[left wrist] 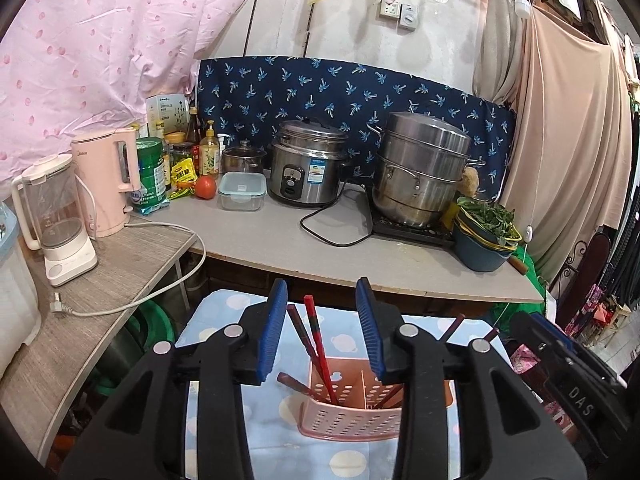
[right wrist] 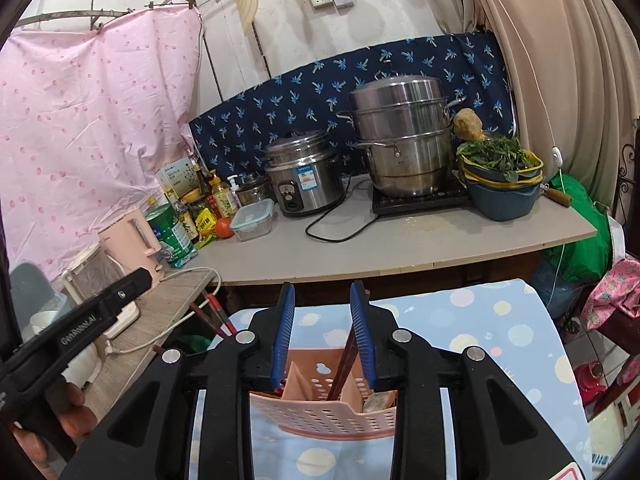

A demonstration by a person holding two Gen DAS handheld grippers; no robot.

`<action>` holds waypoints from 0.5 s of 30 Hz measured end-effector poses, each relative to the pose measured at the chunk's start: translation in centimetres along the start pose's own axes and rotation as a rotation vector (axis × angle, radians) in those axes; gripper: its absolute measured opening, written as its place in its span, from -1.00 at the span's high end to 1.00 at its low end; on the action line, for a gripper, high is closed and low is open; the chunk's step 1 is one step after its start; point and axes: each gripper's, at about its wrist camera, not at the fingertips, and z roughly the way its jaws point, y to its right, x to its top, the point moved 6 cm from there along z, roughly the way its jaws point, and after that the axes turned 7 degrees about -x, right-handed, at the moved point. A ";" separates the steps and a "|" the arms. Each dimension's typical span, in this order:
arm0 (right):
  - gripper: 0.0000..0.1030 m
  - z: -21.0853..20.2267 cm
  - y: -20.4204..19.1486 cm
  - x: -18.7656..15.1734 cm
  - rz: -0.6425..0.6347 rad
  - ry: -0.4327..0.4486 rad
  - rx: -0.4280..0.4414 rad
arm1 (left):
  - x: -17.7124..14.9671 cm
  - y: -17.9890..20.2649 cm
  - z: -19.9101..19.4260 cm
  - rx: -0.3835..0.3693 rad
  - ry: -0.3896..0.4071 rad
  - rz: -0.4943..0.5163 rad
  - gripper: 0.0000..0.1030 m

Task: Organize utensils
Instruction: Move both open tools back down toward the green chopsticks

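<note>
A pink perforated utensil holder (left wrist: 352, 414) stands on a blue spotted cloth (left wrist: 224, 320). Red and dark chopsticks (left wrist: 314, 336) lean in its left compartment, below and between my left gripper's (left wrist: 322, 304) open blue fingers (left wrist: 276, 312), which grip nothing. In the right wrist view the holder (right wrist: 320, 408) sits just under my right gripper (right wrist: 322, 308), which is open. A dark brown chopstick (right wrist: 344, 364) stands in the holder, leaning by the right finger (right wrist: 360, 320). More chopsticks (right wrist: 212, 312) stick up at the left, by the other gripper's black body (right wrist: 80, 320).
A grey counter (left wrist: 280, 240) behind holds a rice cooker (left wrist: 306, 164), a steel steamer pot (left wrist: 422, 168), a lidded container (left wrist: 242, 191), a tomato, bottles, a pink kettle (left wrist: 108, 180), a blender jug (left wrist: 56, 216) and bowls of greens (left wrist: 486, 236). A white cord hangs off the side shelf.
</note>
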 end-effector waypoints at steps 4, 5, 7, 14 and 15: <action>0.39 -1.6 -0.5 -0.2 -0.008 0.006 0.016 | -0.2 0.3 -1.2 -0.005 0.005 0.005 0.33; 0.38 -2.0 -0.6 -0.4 -0.011 0.006 0.019 | -0.3 0.3 -1.5 -0.005 0.006 0.007 0.33; 0.37 -2.8 -0.8 -1.1 -0.020 0.002 0.020 | -0.5 0.5 -2.2 -0.007 0.007 0.010 0.33; 0.37 -5.4 -0.7 -4.3 -0.042 -0.032 0.018 | -2.1 1.0 -4.6 -0.008 0.000 0.029 0.33; 0.37 -5.8 -0.7 -4.9 -0.043 -0.039 0.017 | -2.4 1.0 -5.0 -0.008 -0.002 0.031 0.33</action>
